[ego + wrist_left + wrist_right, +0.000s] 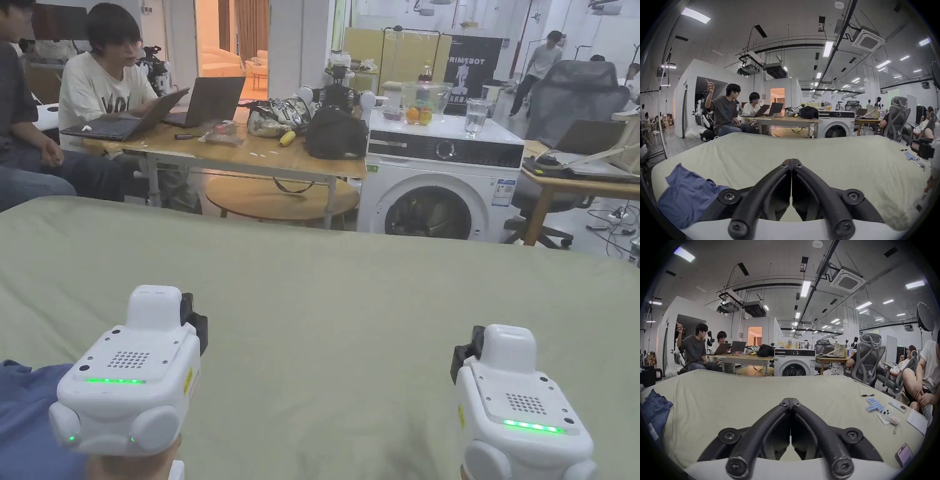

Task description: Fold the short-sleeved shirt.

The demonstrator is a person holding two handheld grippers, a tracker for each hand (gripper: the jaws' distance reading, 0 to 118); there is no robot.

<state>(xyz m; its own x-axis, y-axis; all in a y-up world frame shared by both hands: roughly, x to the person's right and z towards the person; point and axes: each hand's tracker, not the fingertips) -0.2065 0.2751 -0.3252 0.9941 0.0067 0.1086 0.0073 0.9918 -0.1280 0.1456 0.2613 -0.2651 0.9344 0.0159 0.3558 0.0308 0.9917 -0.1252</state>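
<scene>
Both grippers are held low over the pale green padded surface (325, 300), side by side and well apart, pointing away from the person toward the room. The left gripper (792, 160) has its two black jaws pressed together tip to tip with nothing between them; the right gripper (790, 400) is the same, jaws meeting at the tips and empty. In the head view each shows as a white housing with a green light strip, the left one above a bit of the holding hand (128, 465). The blue short-sleeved shirt (687, 193) lies crumpled at the near left corner of the surface, just beside the left gripper and not touched by either pair of jaws. On the right side of the surface lie a pen (867, 395), a cluster of small blue cylinders (873, 405) and a phone (904, 455). Beyond the surface stand a wooden table (250, 156) with two open laptops (212, 100) and two seated people, a white washing machine (437, 187), and grey office chairs (868, 356).
</scene>
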